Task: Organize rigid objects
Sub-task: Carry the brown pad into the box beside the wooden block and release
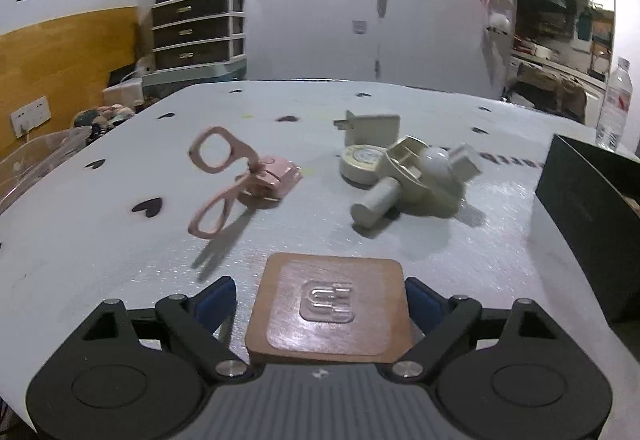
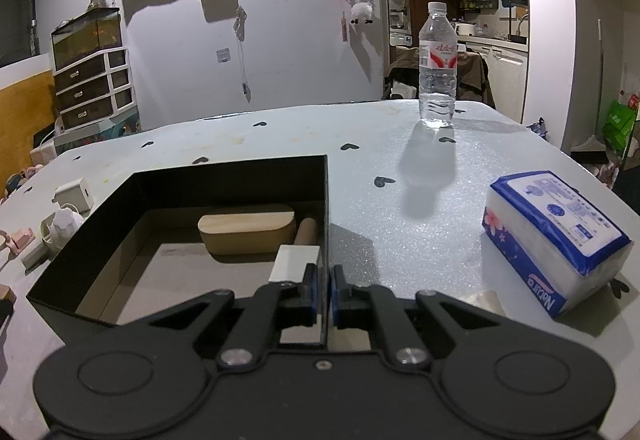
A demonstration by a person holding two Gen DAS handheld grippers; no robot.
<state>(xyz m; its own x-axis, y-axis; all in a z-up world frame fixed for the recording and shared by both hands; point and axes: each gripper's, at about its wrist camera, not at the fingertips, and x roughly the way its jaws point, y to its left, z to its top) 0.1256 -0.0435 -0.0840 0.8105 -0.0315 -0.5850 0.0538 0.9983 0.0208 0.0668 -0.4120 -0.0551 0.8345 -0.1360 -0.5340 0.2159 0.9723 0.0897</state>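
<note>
In the left wrist view my left gripper point(image 1: 320, 300) is shut on a brown square plate with a clear adhesive hook point(image 1: 328, 314), held low over the table. Beyond it lie a pink eyelash curler point(image 1: 236, 178) at centre left and a cream pile of a round tape, a cylinder and plug-like parts point(image 1: 404, 176) at centre right. In the right wrist view my right gripper point(image 2: 324, 292) is shut on the right wall of a black open box point(image 2: 200, 176). Inside the box lie a wooden oval block point(image 2: 248, 234), a wooden roller point(image 2: 306, 234) and a white block point(image 2: 296, 262).
A water bottle point(image 2: 437, 66) stands at the far side of the table. A blue tissue pack point(image 2: 556, 240) lies at the right. The black box's corner shows at the right of the left wrist view point(image 1: 588, 216). White adapters point(image 2: 68, 216) lie left of the box.
</note>
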